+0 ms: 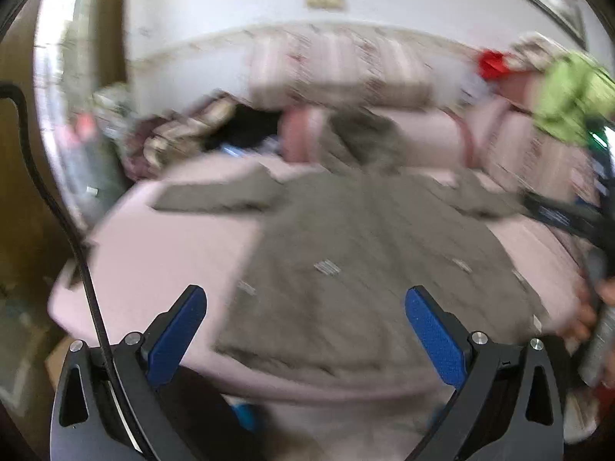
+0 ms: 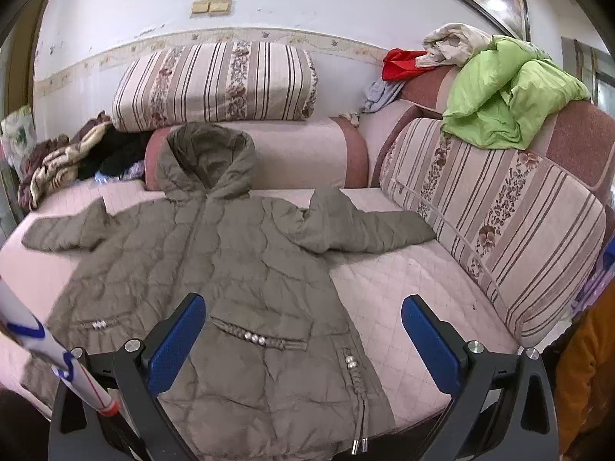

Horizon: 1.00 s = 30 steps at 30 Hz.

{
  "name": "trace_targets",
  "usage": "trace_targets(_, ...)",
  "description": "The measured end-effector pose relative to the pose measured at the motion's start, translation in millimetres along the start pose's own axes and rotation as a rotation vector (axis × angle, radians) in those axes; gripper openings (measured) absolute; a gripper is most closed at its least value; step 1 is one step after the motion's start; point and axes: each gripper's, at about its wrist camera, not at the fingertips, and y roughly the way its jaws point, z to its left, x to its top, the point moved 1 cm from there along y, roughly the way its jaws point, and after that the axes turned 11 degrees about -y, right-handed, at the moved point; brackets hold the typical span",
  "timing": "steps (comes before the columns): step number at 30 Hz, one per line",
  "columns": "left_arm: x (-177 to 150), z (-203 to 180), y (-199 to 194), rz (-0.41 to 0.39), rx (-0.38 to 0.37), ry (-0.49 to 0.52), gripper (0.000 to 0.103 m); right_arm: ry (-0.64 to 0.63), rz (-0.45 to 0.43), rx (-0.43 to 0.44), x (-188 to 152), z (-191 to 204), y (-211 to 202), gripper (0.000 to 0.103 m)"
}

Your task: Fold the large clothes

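An olive-green quilted hooded jacket (image 2: 238,261) lies spread flat, front up, on a pink quilted sofa seat (image 2: 403,288), sleeves out to both sides and hood toward the backrest. My right gripper (image 2: 303,330) is open and empty, hovering above the jacket's lower right hem and pocket. In the left wrist view, which is motion-blurred, the same jacket (image 1: 365,253) shows on the seat, and my left gripper (image 1: 305,322) is open and empty above its lower left part. The other gripper (image 1: 576,219) shows at that view's right edge.
A striped floral cushion (image 2: 215,84) rests on the far backrest. A striped backrest (image 2: 499,223) runs along the right with a lime-green quilt (image 2: 511,96), white cloth and red cloth (image 2: 399,63) on top. Piled blankets (image 2: 57,165) sit at the left.
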Motion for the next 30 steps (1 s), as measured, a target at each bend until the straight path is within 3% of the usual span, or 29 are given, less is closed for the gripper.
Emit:
trace_targets(4,47,30,-23,-0.104,0.099,-0.035,0.103,0.041,-0.020,0.073,22,-8,-21,0.103)
trace_targets(9,107,58,-66,-0.263,0.215,-0.028,0.103,0.108,-0.060,0.224,61,-25,-58,0.103)
trace_targets(12,132,69,-79,-0.291,0.257,-0.038,0.103,0.132,-0.119,0.245,78,-35,-81,0.103)
trace_targets(15,158,87,-80,-0.286,0.244,-0.111,0.103,0.130,-0.157,0.232,88,-40,-94,0.103)
trace_targets(19,169,104,-64,-0.263,0.237,-0.190,0.103,0.129,-0.156,0.206,82,-39,-90,0.103)
trace_targets(23,154,113,-34,-0.210,0.247,-0.228,0.103,0.098,-0.082,0.203,59,-28,-62,0.102)
trace_targets(27,135,122,5,-0.107,0.242,-0.248,0.103,0.046,-0.010,0.185,30,-13,-33,0.092)
trace_targets(30,124,129,31,-0.073,0.306,-0.229,0.103,0.017,0.039,0.190,10,-1,-8,0.088)
